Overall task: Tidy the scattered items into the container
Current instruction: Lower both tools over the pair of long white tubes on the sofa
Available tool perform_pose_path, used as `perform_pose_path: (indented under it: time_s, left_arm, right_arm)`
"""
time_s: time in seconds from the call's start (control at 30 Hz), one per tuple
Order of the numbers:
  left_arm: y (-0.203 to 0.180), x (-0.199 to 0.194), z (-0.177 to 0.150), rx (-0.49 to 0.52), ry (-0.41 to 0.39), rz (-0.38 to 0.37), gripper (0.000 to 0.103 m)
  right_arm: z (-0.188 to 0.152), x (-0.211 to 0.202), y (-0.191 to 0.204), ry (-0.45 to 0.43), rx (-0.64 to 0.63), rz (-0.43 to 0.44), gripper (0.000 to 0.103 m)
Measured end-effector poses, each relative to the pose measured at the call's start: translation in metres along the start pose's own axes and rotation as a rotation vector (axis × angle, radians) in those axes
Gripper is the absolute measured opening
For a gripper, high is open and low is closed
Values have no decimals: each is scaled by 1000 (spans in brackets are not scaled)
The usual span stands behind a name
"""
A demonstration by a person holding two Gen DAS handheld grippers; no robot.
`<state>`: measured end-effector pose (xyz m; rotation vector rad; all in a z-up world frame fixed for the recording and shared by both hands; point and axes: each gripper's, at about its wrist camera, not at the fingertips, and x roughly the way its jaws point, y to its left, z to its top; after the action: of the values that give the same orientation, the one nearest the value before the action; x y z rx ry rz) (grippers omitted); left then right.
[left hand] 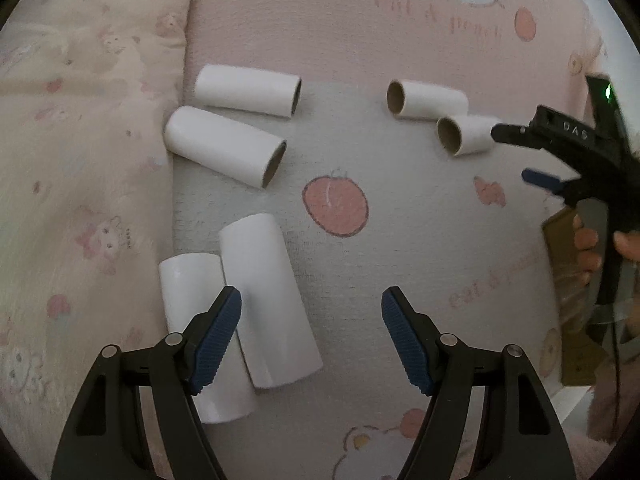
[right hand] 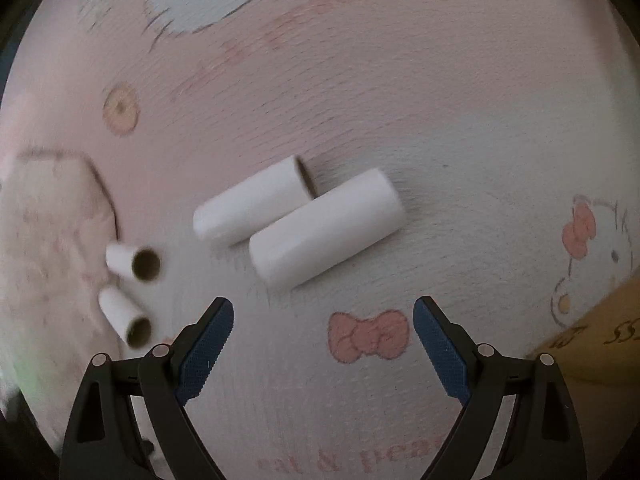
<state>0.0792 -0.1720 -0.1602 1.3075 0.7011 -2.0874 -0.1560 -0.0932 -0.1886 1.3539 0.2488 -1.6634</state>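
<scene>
Dim light. Pink cartoon-print bedsheet [left hand: 360, 40] covers the whole surface; cream patterned pillow [left hand: 80, 120] at left edge.

Our left gripper [left hand: 311, 320] fills the bottom of the left wrist view, its jaws spread wide, blue ribbed pads [left hand: 216, 340] facing each other. Our right gripper [right hand: 323, 340] sits likewise at the bottom of the right wrist view, jaws wide apart. At the right edge of the left wrist view, our right hand [left hand: 592, 250] grips that gripper's handle, fingers wrapped around it.
</scene>
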Motion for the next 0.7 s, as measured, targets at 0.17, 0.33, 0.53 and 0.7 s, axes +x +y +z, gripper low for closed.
perform_pose_path:
  time_s: [0.17,0.33,0.53,0.7]
  left_arm:
    - [26,-12,-2,-108,-2,-33,76]
    - [43,-4,-2,-212,21,-86,76]
    - [22,-5,-9,-97,24,23,72]
    - [30,-8,-11,-79,32,138,71]
  right_arm:
    - [-6,-3,-5,1,44,49,91]
    - [-5,2,0,15,19,44,91]
    - [-31,7,27,77,-38,137,91]
    - [-63,8,71,104,-198,159,91]
